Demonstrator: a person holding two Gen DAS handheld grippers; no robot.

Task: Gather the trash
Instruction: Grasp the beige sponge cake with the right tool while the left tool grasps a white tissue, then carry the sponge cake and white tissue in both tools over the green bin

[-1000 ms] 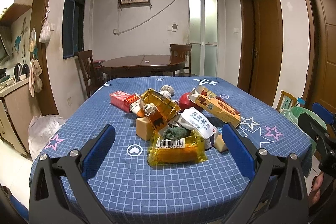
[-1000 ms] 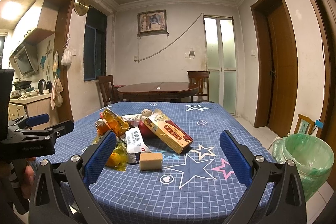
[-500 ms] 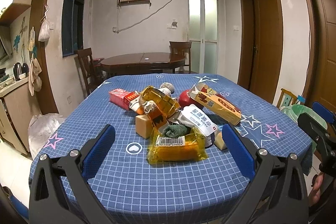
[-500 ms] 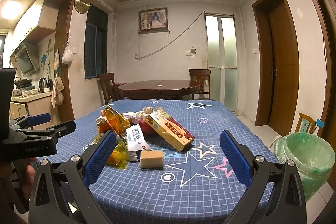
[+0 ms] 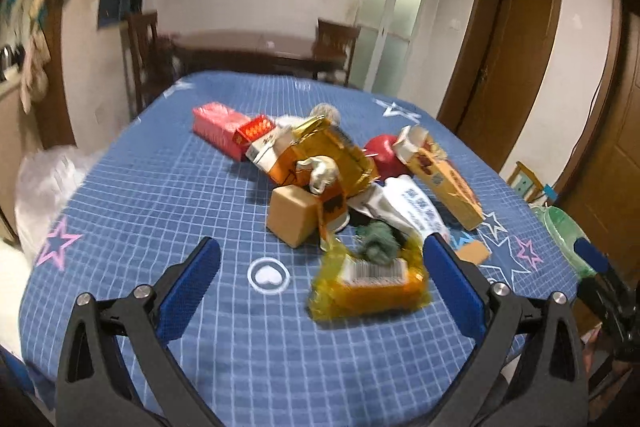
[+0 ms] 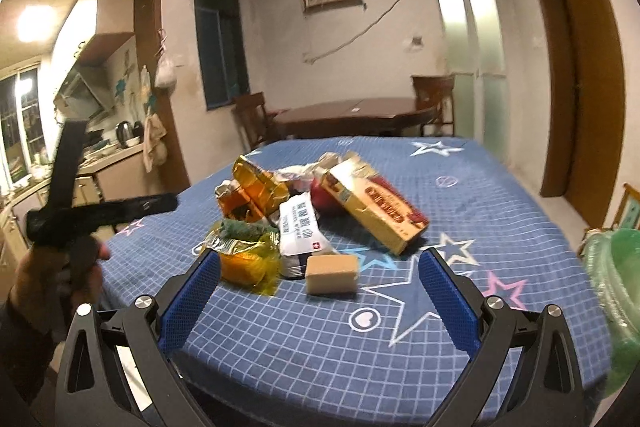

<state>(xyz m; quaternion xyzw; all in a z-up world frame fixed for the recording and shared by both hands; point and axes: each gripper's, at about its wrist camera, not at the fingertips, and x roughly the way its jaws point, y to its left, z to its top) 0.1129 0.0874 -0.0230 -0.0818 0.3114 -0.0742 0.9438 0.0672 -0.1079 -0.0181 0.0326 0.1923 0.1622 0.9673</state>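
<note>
From the left wrist cam, the left gripper [image 5: 320, 275] is tilting down over the near edge of the blue grid-pattern tablecloth with stars [image 5: 160, 195], blue pads spread wide but closing in a bit, and not pressing on anything. The crinkly yellow plastic wrapper with a barcode label [image 5: 368, 283] is lying just ahead between the fingertips, nearer the right pad. Behind it the trash pile is sitting mid-table: a tan cardboard cube [image 5: 294, 215], an orange-and-gold foil bag [image 5: 324, 163], a red box [image 5: 218, 127] and a long yellow snack carton [image 5: 444, 179].

Over on the right wrist cam, the right gripper [image 6: 320, 291] is pointing across the table at a shallower angle, jaws gaping wide with nothing in them. A small tan block [image 6: 332, 273] is sitting just past the fingertips, the white printed pouch [image 6: 302, 231] touching it from behind. The person's left hand [image 6: 60, 267] is gripping the other tool's black handle at the left. A green-lined bin [image 6: 616, 279] is standing off the table's right edge.
</note>
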